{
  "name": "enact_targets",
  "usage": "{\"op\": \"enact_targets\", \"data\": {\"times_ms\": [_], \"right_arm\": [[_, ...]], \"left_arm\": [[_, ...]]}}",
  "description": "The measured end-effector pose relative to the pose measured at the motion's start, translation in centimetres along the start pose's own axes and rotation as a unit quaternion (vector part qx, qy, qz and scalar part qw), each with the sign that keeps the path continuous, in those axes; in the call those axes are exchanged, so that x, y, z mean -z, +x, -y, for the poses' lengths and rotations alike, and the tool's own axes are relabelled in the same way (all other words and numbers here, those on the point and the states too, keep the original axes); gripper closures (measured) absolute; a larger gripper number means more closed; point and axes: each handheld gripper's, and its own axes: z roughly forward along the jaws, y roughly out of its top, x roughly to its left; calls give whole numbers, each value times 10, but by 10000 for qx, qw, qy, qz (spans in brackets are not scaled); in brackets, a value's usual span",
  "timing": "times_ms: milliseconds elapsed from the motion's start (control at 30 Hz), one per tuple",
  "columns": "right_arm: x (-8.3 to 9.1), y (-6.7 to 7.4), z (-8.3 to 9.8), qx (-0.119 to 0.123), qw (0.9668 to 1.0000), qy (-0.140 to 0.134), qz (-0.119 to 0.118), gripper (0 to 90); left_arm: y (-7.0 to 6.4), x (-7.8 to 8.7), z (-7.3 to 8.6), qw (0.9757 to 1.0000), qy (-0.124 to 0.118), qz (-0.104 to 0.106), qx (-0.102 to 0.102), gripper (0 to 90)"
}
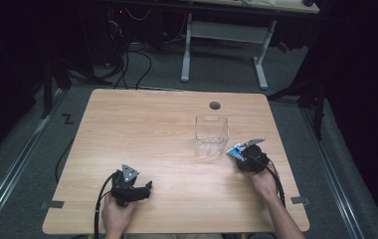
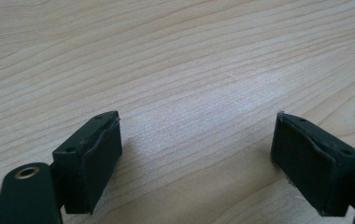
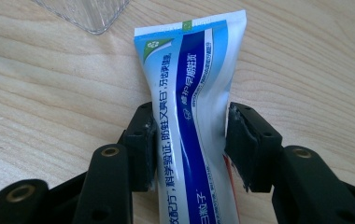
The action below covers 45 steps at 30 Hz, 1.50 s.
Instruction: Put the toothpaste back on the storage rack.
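Right gripper (image 3: pixel 190 140) jaws pinching blue-and-white toothpaste tube (image 3: pixel 192 93) flat on wooden surface (image 1: pixel 147 134), clear plastic box (image 1: pixel 211 135) at eleven o'clock, likely destination; left gripper (image 2: pixel 196 154) jaws wide, idle.

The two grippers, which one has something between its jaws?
The right gripper: a blue and white toothpaste tube lies between its jaws on the table. The left gripper has bare wood between its jaws.

Desk (image 1: pixel 142 129) left and middle: bare wood, open passage.
Box (image 1: pixel 211 134): clear, upright, right of middle; blocks that way.
Tube (image 3: pixel 192 112): lying close beside box.
Ahead of left tool (image 2: pixel 196 154): bare wood.
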Motion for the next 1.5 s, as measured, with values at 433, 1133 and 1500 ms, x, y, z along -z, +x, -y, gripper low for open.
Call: {"op": "enact_targets", "data": {"times_ms": [433,1133,1500], "right_arm": [[7,-15,1,-215,9992,-50,-323,706],[30,-31,13,-676,9927,-373,-926,730],[57,-34,21,-745,9891,-965,-823,739]], "left_arm": [[0,0,0,10000,-1,0,2,167],[0,0,0,10000,5,5,-1,167],[0,0,0,10000,6,7,-2,167]]}}
